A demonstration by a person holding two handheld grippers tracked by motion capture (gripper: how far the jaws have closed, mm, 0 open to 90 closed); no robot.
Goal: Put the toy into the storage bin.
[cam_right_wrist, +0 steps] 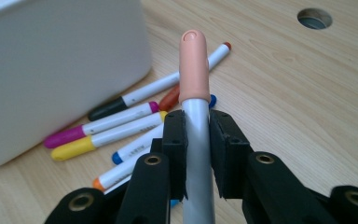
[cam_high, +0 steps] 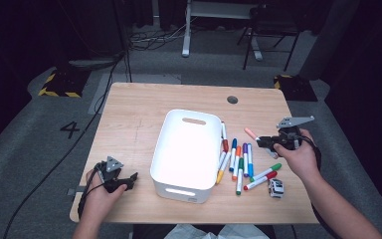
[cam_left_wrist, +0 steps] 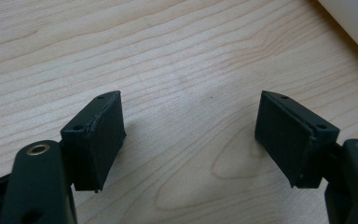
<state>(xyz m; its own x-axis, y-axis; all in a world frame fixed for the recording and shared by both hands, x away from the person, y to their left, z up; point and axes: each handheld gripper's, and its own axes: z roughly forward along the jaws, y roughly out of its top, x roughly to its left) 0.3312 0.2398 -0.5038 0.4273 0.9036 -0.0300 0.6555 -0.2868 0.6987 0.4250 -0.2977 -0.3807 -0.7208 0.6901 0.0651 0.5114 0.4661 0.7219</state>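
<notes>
In the high view, the right tongs (cam_high: 267, 143) sit at the right side of the table (cam_high: 139, 107), closed on a pink-capped marker (cam_high: 251, 134). The marker's long axis runs from the tongs up and to the left, its cap pointing toward the far-left, in the direction of the white bin (cam_high: 186, 154) at the table's middle. A loose cluster of markers (cam_high: 238, 162) lies between the bin's right wall and the right hand (cam_high: 298, 157), and a small toy car (cam_high: 276, 187) rests nearer the front edge. The left tongs (cam_high: 129, 180) are at the near left corner, just left of the bin, with nothing between them.

In the left gripper view, the left tongs (cam_left_wrist: 191, 135) stand wide apart over bare wood; a corner of the bin (cam_left_wrist: 354, 23) shows at the upper right.

In the right gripper view, the right tongs (cam_right_wrist: 196, 154) clamp the marker's grey barrel from both sides. The marker (cam_right_wrist: 195, 93) points straight away along the jaws, pink cap at the far end, lifted above the table. Beyond it lie the other markers (cam_right_wrist: 121, 119) beside the bin (cam_right_wrist: 60, 70), and a round cable hole (cam_right_wrist: 314, 17) sits far right.
</notes>
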